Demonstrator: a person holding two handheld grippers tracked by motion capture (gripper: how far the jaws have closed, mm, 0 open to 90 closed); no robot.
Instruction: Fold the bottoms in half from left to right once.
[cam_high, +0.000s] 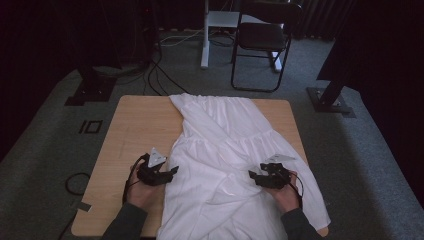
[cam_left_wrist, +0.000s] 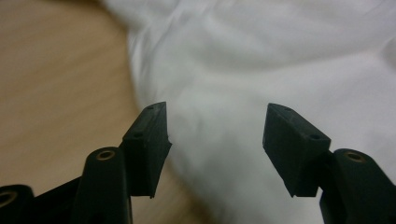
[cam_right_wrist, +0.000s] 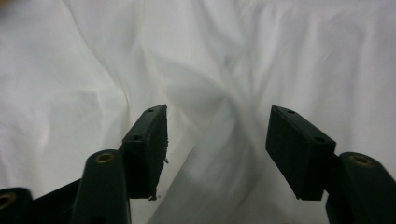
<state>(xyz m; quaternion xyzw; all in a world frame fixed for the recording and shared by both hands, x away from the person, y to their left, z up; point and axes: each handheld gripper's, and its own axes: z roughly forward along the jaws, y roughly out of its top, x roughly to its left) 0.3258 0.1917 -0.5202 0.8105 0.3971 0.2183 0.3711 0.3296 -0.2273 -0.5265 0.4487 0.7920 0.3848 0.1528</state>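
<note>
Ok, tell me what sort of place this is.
Probably a recording lab or studio, not a home: a light wooden table bearing a white pleated garment stands on grey carpet, ringed by dark curtains, loose black cables, black stand bases and a black folding chair.

White garment cut off by bottom edge in high view, near hem hidden. Blurred cloth folds in left gripper view. Folding chair top cropped, lost in dark. Forearms cut off at bottom.
</note>
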